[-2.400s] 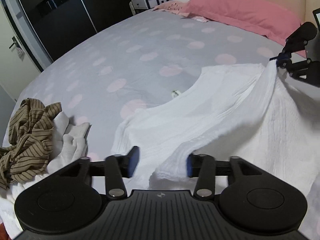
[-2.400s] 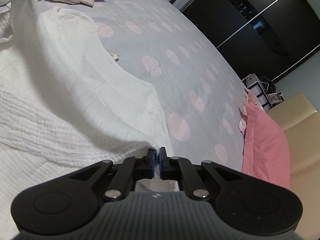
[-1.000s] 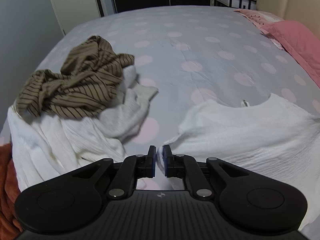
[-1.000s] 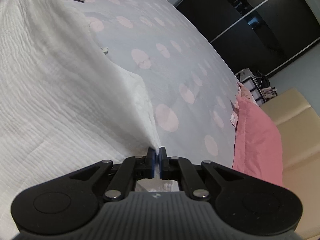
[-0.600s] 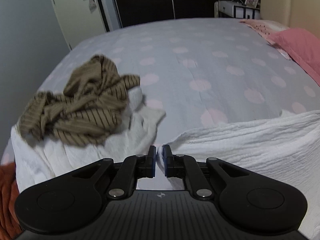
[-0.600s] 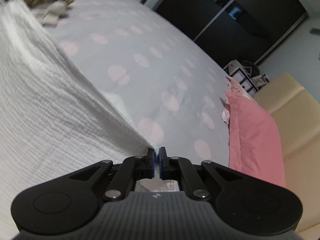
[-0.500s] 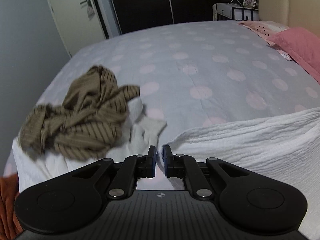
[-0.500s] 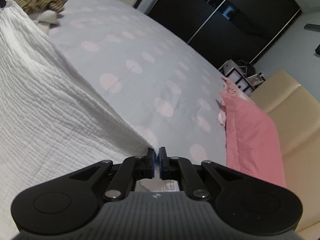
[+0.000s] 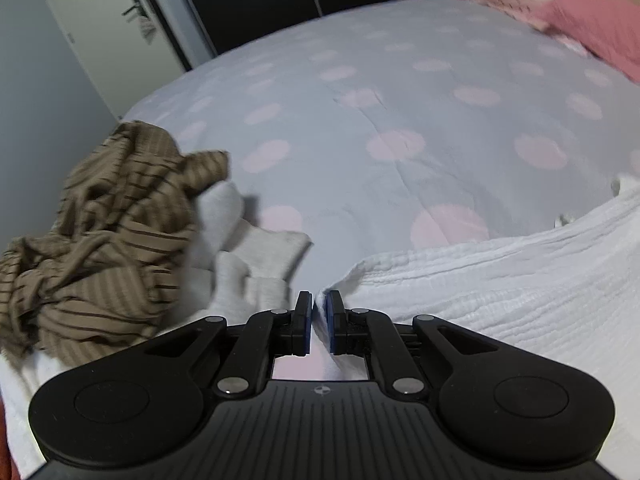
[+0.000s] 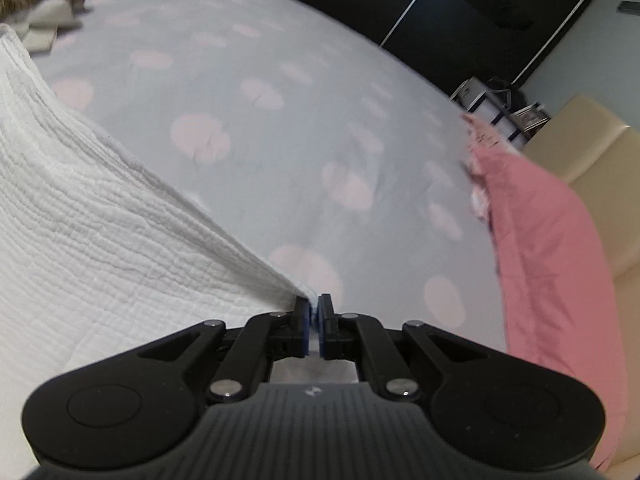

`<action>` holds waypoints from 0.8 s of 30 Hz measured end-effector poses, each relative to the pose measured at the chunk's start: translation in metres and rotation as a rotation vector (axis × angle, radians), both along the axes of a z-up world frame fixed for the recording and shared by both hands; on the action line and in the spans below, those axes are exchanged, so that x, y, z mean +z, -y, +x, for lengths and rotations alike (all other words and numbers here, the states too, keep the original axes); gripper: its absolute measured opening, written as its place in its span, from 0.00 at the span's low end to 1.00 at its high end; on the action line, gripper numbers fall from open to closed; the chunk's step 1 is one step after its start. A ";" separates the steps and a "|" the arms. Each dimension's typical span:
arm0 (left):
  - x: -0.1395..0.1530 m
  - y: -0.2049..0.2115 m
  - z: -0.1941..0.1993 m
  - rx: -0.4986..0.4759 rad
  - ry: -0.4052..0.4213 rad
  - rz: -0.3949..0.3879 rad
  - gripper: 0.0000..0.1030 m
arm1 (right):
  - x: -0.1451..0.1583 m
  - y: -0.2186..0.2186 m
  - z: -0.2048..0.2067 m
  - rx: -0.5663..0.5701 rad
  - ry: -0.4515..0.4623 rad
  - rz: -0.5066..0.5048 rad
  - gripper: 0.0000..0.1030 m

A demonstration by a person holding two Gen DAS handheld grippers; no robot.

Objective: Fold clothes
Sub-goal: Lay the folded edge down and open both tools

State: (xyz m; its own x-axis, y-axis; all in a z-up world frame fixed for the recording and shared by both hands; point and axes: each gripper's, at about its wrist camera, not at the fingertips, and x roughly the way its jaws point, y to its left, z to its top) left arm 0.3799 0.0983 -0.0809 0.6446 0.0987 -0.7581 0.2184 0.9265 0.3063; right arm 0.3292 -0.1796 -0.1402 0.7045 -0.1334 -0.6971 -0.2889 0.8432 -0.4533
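- Writing: none legible; small emblem on each gripper body, unreadable.
- Left gripper [image 9: 318,322]: low over bed [image 9: 360,128], jaws clenched on white garment [image 9: 500,280] corner; cloth runs off to its right.
- Right gripper [image 10: 314,326]: pinching opposite corner of white garment [image 10: 100,220]; cloth stretches to its left.
- Brown striped top [image 9: 100,220]: crumpled on white/grey laundry heap [image 9: 240,260], left of left gripper.
- Pink pillow [image 10: 552,240]: by headboard.
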 end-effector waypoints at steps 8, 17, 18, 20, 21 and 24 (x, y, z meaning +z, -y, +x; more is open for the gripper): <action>-0.020 -0.007 0.003 0.010 -0.022 -0.013 0.13 | -0.030 0.003 0.011 -0.026 -0.024 -0.085 0.33; 0.015 -0.010 -0.016 -0.043 0.040 -0.140 0.41 | 0.006 0.044 -0.004 -0.123 0.050 0.193 0.33; 0.018 -0.007 -0.019 -0.073 0.042 -0.153 0.41 | 0.008 0.043 -0.006 -0.099 0.043 0.236 0.33; 0.018 0.004 -0.024 -0.141 0.028 -0.171 0.41 | 0.012 0.038 -0.010 -0.054 0.030 0.310 0.33; 0.015 0.011 -0.025 -0.179 0.010 -0.175 0.41 | 0.011 0.034 -0.010 -0.029 0.016 0.341 0.33; 0.001 0.034 -0.028 -0.287 -0.043 -0.168 0.42 | 0.008 0.018 -0.012 0.043 -0.016 0.394 0.34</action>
State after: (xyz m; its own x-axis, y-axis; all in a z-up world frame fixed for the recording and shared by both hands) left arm 0.3522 0.0642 -0.0801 0.5948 -0.2113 -0.7756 0.4876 0.8620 0.1390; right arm 0.3173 -0.1971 -0.1324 0.6919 0.1761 -0.7002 -0.3321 0.9387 -0.0922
